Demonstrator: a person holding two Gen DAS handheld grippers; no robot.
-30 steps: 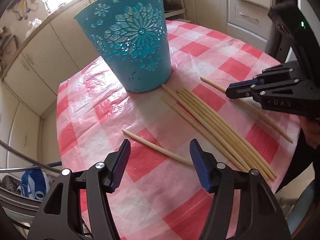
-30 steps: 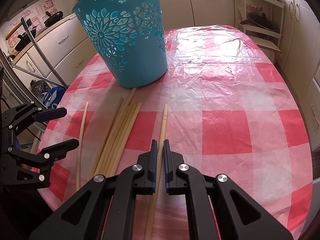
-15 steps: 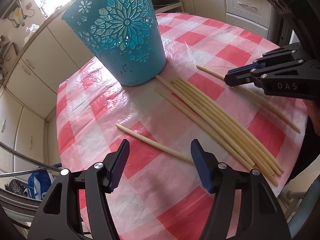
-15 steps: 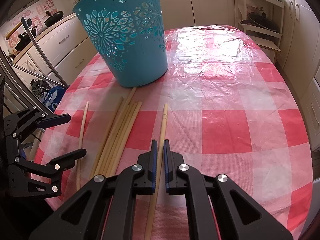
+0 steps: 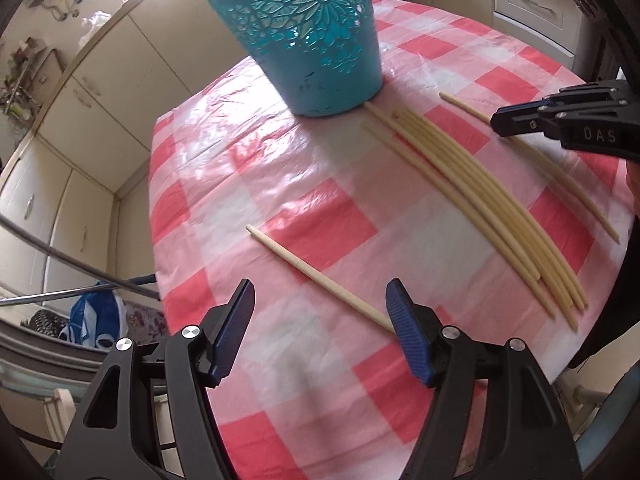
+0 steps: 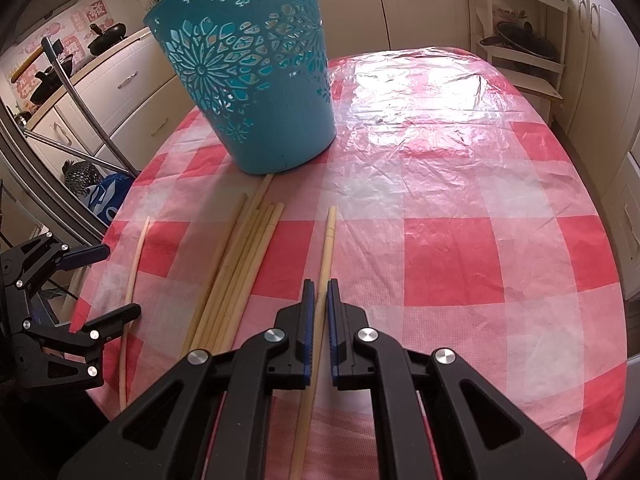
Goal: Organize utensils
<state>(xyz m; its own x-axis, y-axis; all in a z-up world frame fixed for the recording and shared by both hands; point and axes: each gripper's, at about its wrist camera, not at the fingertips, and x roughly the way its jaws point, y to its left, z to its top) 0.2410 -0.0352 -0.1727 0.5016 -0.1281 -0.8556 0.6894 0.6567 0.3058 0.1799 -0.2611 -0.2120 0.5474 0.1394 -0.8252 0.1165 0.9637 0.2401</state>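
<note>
A teal cut-out basket (image 5: 312, 36) (image 6: 252, 80) stands upright on the red-and-white checked table (image 5: 248, 184). Several pale chopsticks (image 5: 472, 200) (image 6: 236, 272) lie bundled in front of it. A single chopstick (image 5: 316, 276) (image 6: 134, 272) lies apart on the left; my left gripper (image 5: 320, 304) is open around its near end and also shows in the right wrist view (image 6: 108, 280). Another single chopstick (image 6: 326, 256) (image 5: 552, 168) lies on the right; my right gripper (image 6: 318, 308) has its jaws nearly closed over it, and it also shows in the left wrist view (image 5: 500, 122).
Cream kitchen cabinets (image 6: 420, 0) surround the table. A metal chair frame (image 6: 80, 100) and a blue bag (image 5: 96, 316) are by the table's left side. A shelf rack with pans (image 6: 520, 40) stands at the back right. The table edge (image 6: 624, 300) curves near on the right.
My left gripper has moved forward and lower over the single left chopstick, its jaws still open. My right gripper stays narrow over the right chopstick, hardly moved.
</note>
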